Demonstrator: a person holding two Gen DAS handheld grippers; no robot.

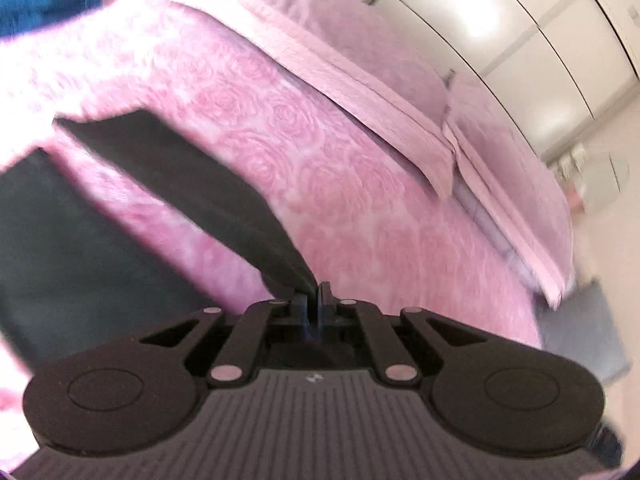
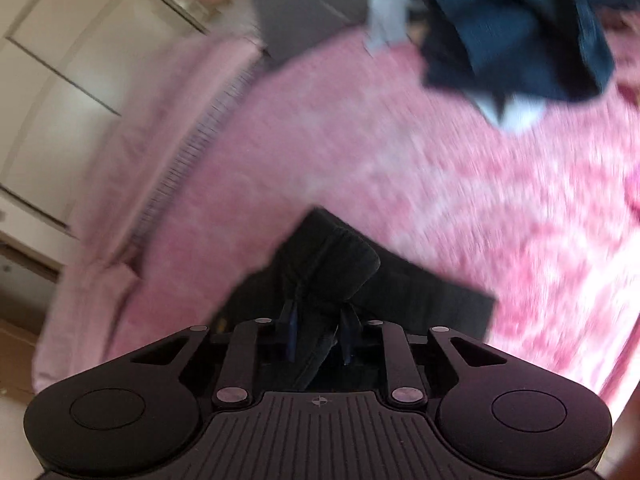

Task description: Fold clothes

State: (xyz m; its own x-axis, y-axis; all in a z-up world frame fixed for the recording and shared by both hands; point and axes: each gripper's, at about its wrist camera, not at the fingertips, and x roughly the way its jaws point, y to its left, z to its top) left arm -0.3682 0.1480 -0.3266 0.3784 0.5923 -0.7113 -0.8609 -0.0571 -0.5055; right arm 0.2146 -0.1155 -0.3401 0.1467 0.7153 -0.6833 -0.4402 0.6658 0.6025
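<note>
- The left gripper (image 1: pixel 314 294) has its jaws pinched together on a corner of the black garment (image 1: pixel 192 184), which stretches away up and to the left in a taut strip over the bedspread (image 1: pixel 320 168).
- The right gripper (image 2: pixel 318 320) is clamped on a bunched fold of the same black cloth, jaws narrowed around it.
- Both grippers point slantwise down at the bed.
- The garment is plain, dark and matte; in the left view a second broad black part lies flat at the left edge.
- The bedspread is pink with a rose pattern.
- Two pink pillows (image 1: pixel 360 64) lie along the far side.
- A dark blue heap of clothes (image 2: pixel 516 28) sits beyond the right gripper; both views are blurred.
</note>
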